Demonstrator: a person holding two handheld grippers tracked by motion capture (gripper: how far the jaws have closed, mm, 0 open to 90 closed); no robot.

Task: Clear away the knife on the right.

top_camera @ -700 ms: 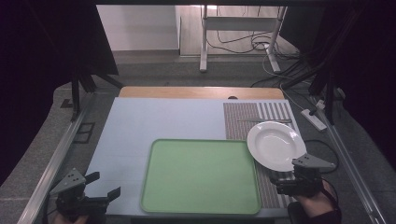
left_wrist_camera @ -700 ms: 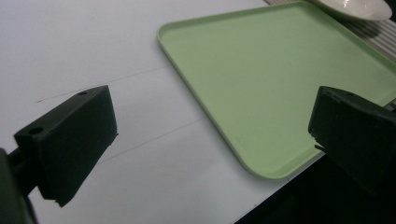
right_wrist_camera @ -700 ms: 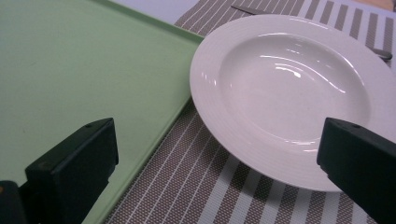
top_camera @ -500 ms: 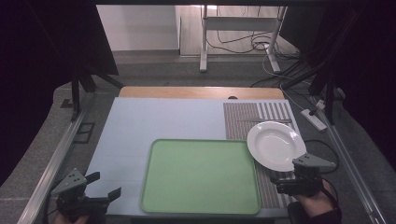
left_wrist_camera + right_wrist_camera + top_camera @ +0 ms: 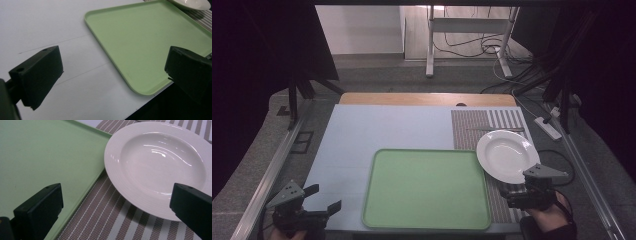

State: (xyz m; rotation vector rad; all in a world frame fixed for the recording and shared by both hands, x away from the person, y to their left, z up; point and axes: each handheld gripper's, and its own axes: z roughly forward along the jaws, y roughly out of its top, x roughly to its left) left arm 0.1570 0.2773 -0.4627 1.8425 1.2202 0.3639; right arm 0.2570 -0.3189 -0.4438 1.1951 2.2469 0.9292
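Jaws of the left gripper (image 5: 323,198) stand wide apart with nothing between them, off the near left corner of the flat pale-green plastic tray (image 5: 427,189), over the light-blue table cover (image 5: 377,127). Right of the tray, the round white ceramic plate (image 5: 507,155) lies on the brown striped woven placemat (image 5: 472,125), its rim just beside the tray's far right corner. Right gripper (image 5: 518,192), just right of the tray and near the plate's front rim, gapes fully, holding nothing.

High view overhead, facing forward-down — gripper views close, low; all share green tray (image 5: 427,190).
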